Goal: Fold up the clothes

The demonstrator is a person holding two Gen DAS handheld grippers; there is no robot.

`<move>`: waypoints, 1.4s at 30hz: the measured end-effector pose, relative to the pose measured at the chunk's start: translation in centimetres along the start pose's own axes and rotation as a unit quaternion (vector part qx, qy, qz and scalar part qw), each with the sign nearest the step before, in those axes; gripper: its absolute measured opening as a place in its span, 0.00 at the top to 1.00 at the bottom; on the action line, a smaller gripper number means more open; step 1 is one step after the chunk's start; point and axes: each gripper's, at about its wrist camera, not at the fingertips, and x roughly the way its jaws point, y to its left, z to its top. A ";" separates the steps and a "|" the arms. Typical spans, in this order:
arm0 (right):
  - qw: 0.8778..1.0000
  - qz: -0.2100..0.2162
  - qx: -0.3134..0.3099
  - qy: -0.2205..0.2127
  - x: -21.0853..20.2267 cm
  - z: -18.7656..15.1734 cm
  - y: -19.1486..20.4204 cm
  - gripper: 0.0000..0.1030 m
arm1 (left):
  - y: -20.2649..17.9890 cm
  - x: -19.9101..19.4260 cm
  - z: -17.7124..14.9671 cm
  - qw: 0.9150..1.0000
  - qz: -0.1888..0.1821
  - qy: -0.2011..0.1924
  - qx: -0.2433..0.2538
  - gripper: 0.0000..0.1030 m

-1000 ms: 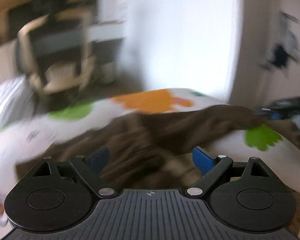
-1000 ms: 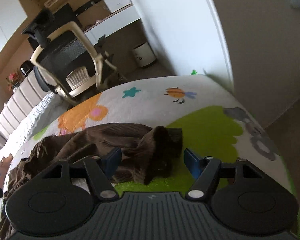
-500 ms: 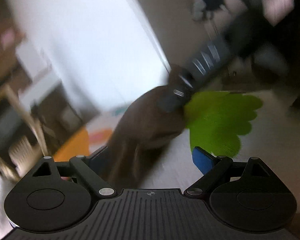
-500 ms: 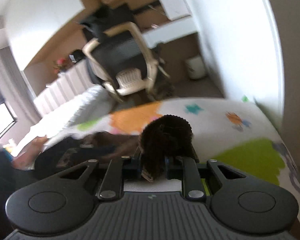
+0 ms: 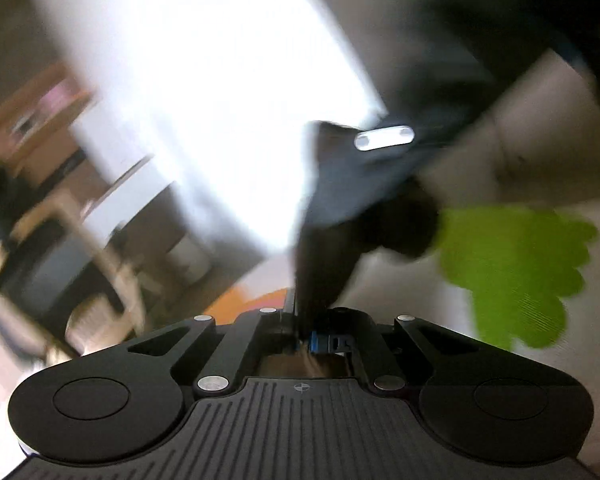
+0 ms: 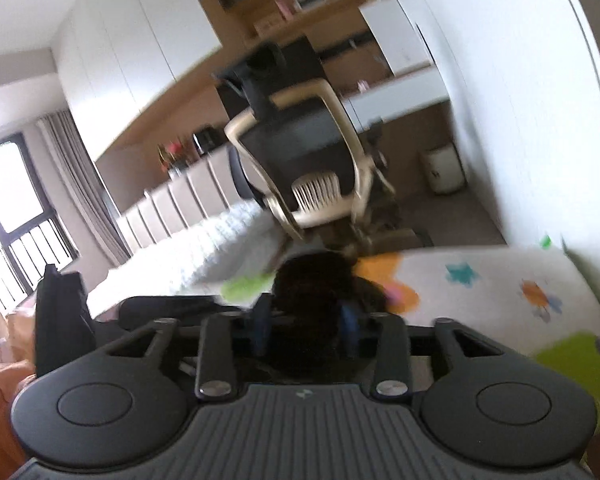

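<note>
A dark brown ribbed garment (image 5: 324, 264) stretches up from my left gripper (image 5: 306, 336), which is shut on its edge. The cloth runs to my right gripper, blurred, at the upper right of the left wrist view (image 5: 384, 160). In the right wrist view my right gripper (image 6: 306, 324) is shut on a bunched wad of the same brown garment (image 6: 312, 284), held above the bed. The left gripper's body shows there at the lower left (image 6: 60, 312).
The bed has a white cover (image 6: 492, 292) with orange, green and teal cartoon prints. A beige office chair (image 6: 312, 160) and a small white bin (image 6: 444, 168) stand beyond the bed's far edge. A white wall is on the right. Both views are motion-blurred.
Both grippers have shut on the brown garment and lifted it off the bed. The left gripper shut last. The views have swung upward.
</note>
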 end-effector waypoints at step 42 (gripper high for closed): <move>0.950 -0.084 -0.231 0.192 19.9 -8.1 12.7 0.35 | 23.5 -10.1 -20.5 0.914 0.098 0.143 -0.367 0.65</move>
